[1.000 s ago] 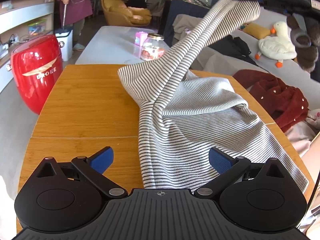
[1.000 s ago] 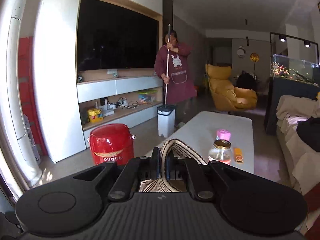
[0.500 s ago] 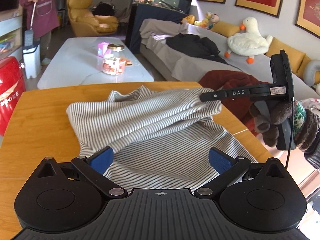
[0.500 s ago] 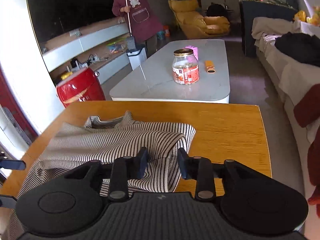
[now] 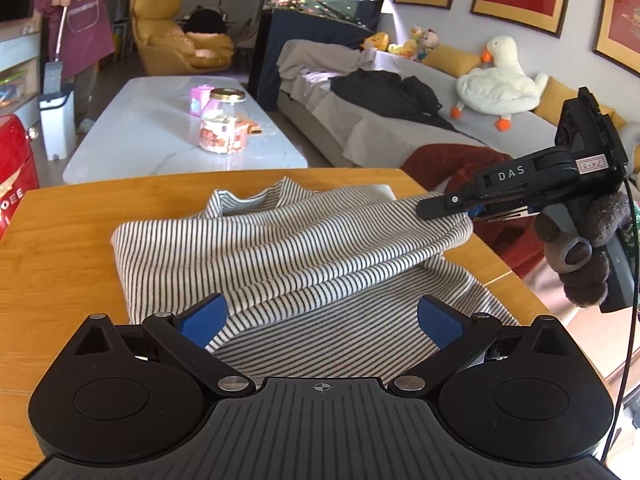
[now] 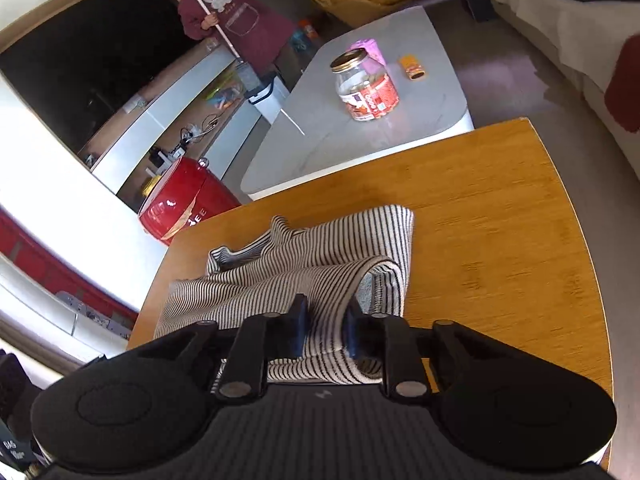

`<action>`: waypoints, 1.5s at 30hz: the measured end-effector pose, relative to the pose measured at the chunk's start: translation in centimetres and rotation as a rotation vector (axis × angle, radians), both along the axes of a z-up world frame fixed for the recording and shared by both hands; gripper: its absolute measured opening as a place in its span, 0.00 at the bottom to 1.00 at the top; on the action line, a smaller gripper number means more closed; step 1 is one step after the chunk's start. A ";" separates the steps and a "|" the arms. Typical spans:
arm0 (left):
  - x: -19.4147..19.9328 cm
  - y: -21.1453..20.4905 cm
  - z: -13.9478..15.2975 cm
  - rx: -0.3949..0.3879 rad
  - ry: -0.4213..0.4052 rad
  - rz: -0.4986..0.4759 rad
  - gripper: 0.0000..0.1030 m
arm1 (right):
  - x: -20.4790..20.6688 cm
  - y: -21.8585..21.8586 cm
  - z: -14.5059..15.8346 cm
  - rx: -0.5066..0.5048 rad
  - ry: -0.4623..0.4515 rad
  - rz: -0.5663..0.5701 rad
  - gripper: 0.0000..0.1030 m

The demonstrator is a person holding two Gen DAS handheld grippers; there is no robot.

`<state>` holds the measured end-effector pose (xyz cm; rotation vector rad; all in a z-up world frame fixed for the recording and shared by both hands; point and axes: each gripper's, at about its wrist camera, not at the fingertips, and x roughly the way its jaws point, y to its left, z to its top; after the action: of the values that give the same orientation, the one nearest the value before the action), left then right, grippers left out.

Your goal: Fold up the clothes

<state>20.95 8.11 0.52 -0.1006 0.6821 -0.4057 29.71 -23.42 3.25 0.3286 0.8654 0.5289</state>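
Observation:
A black-and-white striped shirt lies on the wooden table, partly folded, collar at the far side. My left gripper is open and empty, low over the shirt's near part. My right gripper comes in from the right and holds a fold of the shirt at its right edge. In the right wrist view the striped shirt runs between the fingers of my right gripper, which are partly apart with the fabric between them.
A white coffee table with a glass jar stands beyond the wooden table. A red container is at the left, a sofa with clothes and a plush duck at the right. A person with a mop stands far left.
My right gripper has brought the lifted part of the shirt down and across to the right edge, and its fingers have widened. The shirt now lies lower and flatter.

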 end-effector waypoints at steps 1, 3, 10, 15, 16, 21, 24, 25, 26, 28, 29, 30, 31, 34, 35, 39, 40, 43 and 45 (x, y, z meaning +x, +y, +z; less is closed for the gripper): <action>0.1 0.2 -0.1 -0.004 0.004 0.005 1.00 | -0.2 0.6 0.8 -0.026 -0.045 0.014 0.09; 0.4 0.4 0.0 -0.015 0.008 0.023 1.00 | -0.4 2.0 3.8 -0.047 -0.182 0.054 0.07; -0.1 1.2 0.4 0.007 -0.014 0.064 1.00 | -1.5 2.1 7.9 -0.093 -0.457 0.061 0.04; -0.3 2.0 -0.3 0.005 0.017 0.083 1.00 | -1.1 -0.1 4.1 -0.145 -0.331 -0.007 0.05; -0.4 2.0 -0.3 0.000 0.017 0.078 1.00 | -1.0 -0.5 3.3 -0.155 -0.306 -0.020 0.05; -0.3 1.4 0.3 -0.014 -0.006 0.045 1.00 | -0.5 -2.0 0.0 -0.189 -0.202 -0.066 0.37; 0.1 0.9 -0.1 -0.021 0.013 0.061 1.00 | -0.3 -0.7 -0.3 -0.155 -0.207 -0.027 0.39; 0.2 0.7 -0.2 -0.025 0.019 0.063 1.00 | -0.2 -0.2 -0.5 -0.143 -0.209 -0.014 0.39; 0.3 0.6 -0.3 -0.029 0.023 0.062 1.00 | -0.2 0.2 -0.6 -0.131 -0.211 -0.001 0.39; 0.3 0.3 -0.2 -0.033 0.020 0.055 1.00 | 0.0 1.0 -0.9 -0.108 -0.214 0.025 0.28; 0.3 0.2 0.0 -0.035 0.016 0.049 1.00 | 0.1 1.5 -1.0 -0.097 -0.216 0.038 0.04; 0.3 0.1 0.2 -0.035 0.008 0.045 1.00 | -0.2 2.0 -0.8 -0.119 -0.243 0.041 0.04; 0.3 0.2 0.5 -0.036 -0.003 0.044 1.00 | -0.4 2.2 -0.5 -0.132 -0.267 0.032 0.03; 1.0 0.4 0.6 -0.062 -0.015 0.051 1.00 | -0.3 1.5 0.0 -0.144 -0.262 -0.004 0.03; 1.3 0.5 0.6 -0.071 -0.018 0.054 1.00 | -0.1 1.2 -0.4 -0.163 -0.244 -0.014 0.03; 3.2 1.1 -1.4 -0.138 0.060 0.076 1.00 | -0.4 1.0 -3.3 -0.243 -0.187 -0.004 0.04; 3.7 1.5 -2.1 -0.148 0.087 0.091 1.00 | -0.8 1.0 -3.6 -0.257 -0.201 -0.002 0.05; 4.0 2.2 -3.1 -0.158 0.072 0.086 1.00 | -1.3 1.1 -2.6 -0.261 -0.229 -0.012 0.11; 4.0 2.4 -3.1 -0.157 0.072 0.069 1.00 | -1.8 1.1 -1.3 -0.236 -0.268 -0.016 0.27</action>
<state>24.95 10.50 -2.63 -0.2881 0.7147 -0.3903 27.92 -22.34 1.97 0.0466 0.6563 0.4383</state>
